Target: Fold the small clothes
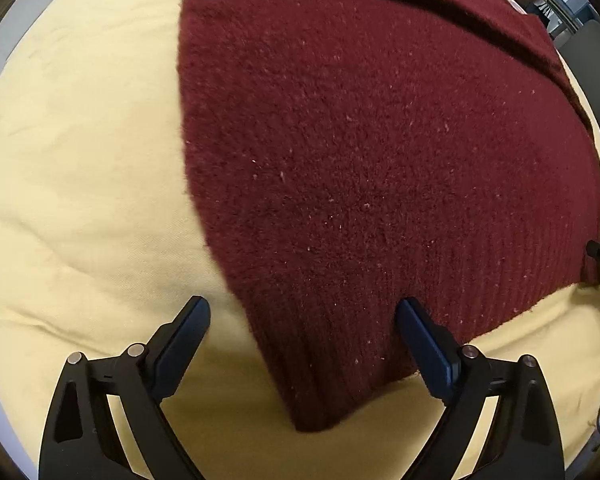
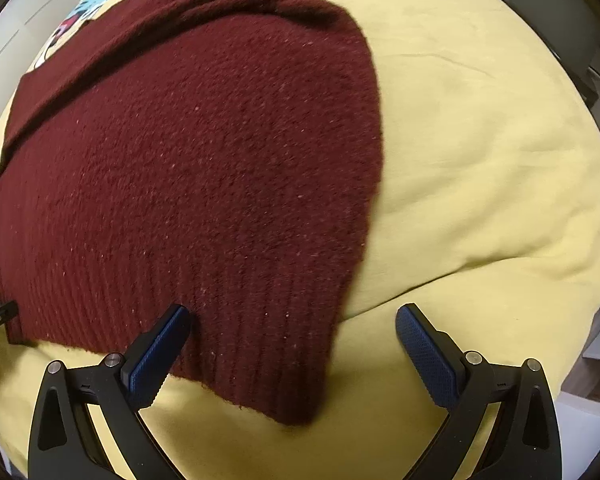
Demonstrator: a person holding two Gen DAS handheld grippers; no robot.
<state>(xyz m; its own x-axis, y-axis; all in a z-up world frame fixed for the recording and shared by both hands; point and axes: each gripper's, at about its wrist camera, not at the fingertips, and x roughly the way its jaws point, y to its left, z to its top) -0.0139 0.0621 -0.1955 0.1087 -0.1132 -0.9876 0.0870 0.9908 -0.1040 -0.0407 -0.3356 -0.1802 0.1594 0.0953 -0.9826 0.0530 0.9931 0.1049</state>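
Yellow bed cover (image 1: 80, 168) fills both views. Maroon knit sweater (image 1: 360, 160) flat on cover, sleeves folded in at far end, ribbed hem nearest. Left gripper (image 1: 304, 316) wide open astride left hem corner, gripping nothing. Right gripper (image 2: 292, 320) wide open astride right hem corner, empty.

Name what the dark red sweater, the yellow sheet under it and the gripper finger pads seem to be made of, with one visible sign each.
Sweater: probably wool or acrylic knit, fuzzy, ribbed at the hem.
Sheet: seemingly woven cotton, matte, softly creased.
Finger pads: likely rubber or soft plastic, blue, with a fine grip texture.
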